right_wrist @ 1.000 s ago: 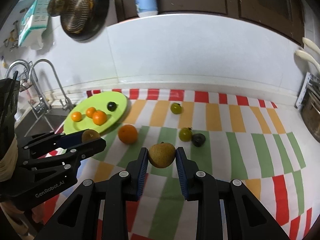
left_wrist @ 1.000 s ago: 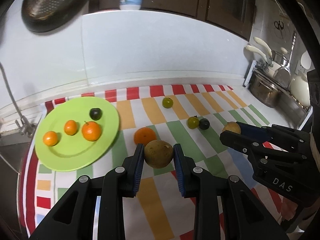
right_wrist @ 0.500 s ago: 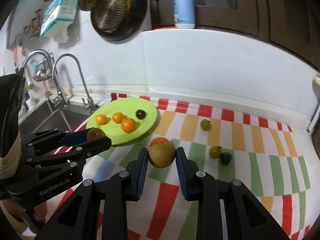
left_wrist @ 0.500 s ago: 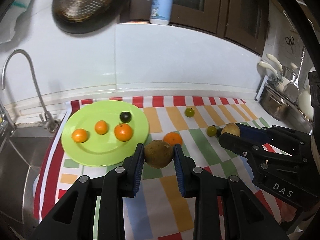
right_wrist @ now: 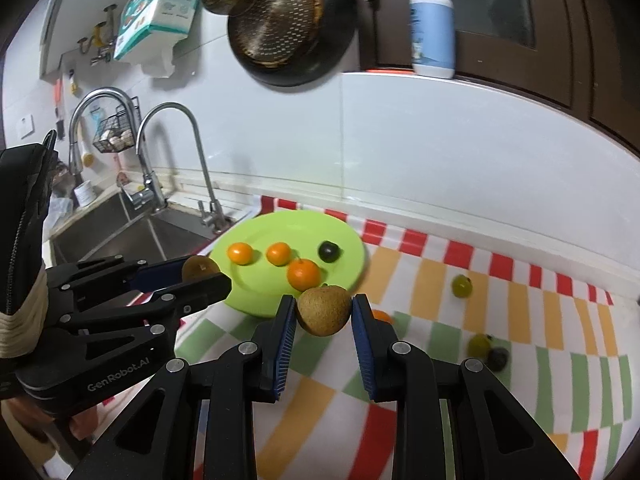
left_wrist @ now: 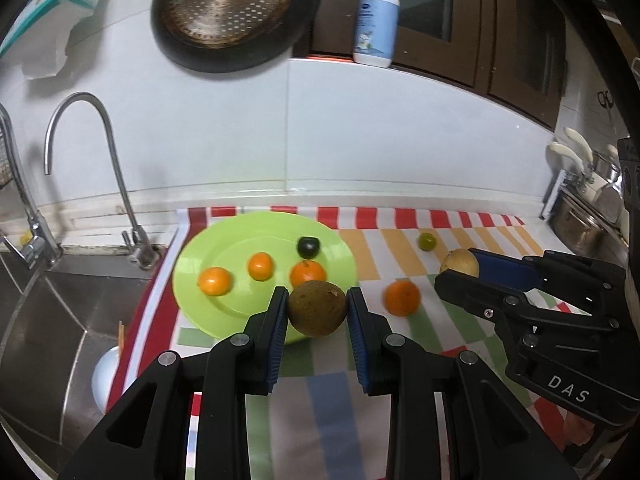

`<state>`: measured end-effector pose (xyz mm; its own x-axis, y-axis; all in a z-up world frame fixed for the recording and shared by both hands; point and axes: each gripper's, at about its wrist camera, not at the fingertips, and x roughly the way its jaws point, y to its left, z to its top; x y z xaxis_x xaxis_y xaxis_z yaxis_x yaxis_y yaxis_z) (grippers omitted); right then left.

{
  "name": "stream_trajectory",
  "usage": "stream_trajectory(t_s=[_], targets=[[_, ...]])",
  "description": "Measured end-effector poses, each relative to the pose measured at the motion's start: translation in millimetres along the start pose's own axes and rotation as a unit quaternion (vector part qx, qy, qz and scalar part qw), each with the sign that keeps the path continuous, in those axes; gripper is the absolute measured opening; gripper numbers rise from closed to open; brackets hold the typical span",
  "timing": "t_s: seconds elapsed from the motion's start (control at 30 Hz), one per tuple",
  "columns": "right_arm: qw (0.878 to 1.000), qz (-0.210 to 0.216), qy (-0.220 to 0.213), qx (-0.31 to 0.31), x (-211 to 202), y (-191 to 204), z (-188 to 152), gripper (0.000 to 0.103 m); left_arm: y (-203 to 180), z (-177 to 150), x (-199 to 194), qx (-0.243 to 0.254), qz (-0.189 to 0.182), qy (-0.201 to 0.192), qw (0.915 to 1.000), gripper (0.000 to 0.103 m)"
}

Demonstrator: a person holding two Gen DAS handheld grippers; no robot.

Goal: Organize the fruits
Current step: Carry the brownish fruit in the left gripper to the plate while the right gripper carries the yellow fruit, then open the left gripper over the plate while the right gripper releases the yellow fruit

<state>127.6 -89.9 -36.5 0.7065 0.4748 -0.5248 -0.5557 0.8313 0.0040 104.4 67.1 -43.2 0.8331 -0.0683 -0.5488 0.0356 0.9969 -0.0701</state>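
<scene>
My left gripper [left_wrist: 318, 308] is shut on a brown round fruit [left_wrist: 317, 307], held above the near edge of the green plate [left_wrist: 200, 248]. My right gripper [right_wrist: 324, 312] is shut on a second brown fruit [right_wrist: 325, 310], held to the right of the plate [right_wrist: 352, 248]. The plate holds three oranges, one of them large [left_wrist: 307, 273], and a dark plum [left_wrist: 308, 246]. An orange [left_wrist: 401, 297], a green fruit [left_wrist: 427, 241], another green fruit [right_wrist: 479, 344] and a dark fruit [right_wrist: 498, 357] lie on the striped cloth [left_wrist: 400, 224].
A steel sink [left_wrist: 60, 312] with two taps [left_wrist: 120, 184] lies left of the plate. A white tiled wall is behind, with a hanging pan [left_wrist: 228, 8] and a lotion bottle [left_wrist: 376, 16] on a ledge. Pots and a rack [left_wrist: 584, 208] stand at the far right.
Both grippers have risen and swung left with their brown fruits. The plate and the sink have come closer to the middle of both views.
</scene>
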Motion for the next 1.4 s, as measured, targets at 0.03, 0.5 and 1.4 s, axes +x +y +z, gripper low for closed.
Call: stream_trajectory(t_s=[0.03,0.5,1.4], targets=[[1.000,0.005,0.001,-0.002,4,2,2,0.030,4,1,1,0.000,0.004,-0.001,1.0000,0.029],[0.999,0.046,0.024,-0.016,56,27,16,0.030,43,1,25,0.013,0.021,0.007,0.9997,0.029],[0.997,0.048,0.062,0.006,130,30,13,0.032,79,-10,88,0.016,0.019,0.053,0.9983,0.038]])
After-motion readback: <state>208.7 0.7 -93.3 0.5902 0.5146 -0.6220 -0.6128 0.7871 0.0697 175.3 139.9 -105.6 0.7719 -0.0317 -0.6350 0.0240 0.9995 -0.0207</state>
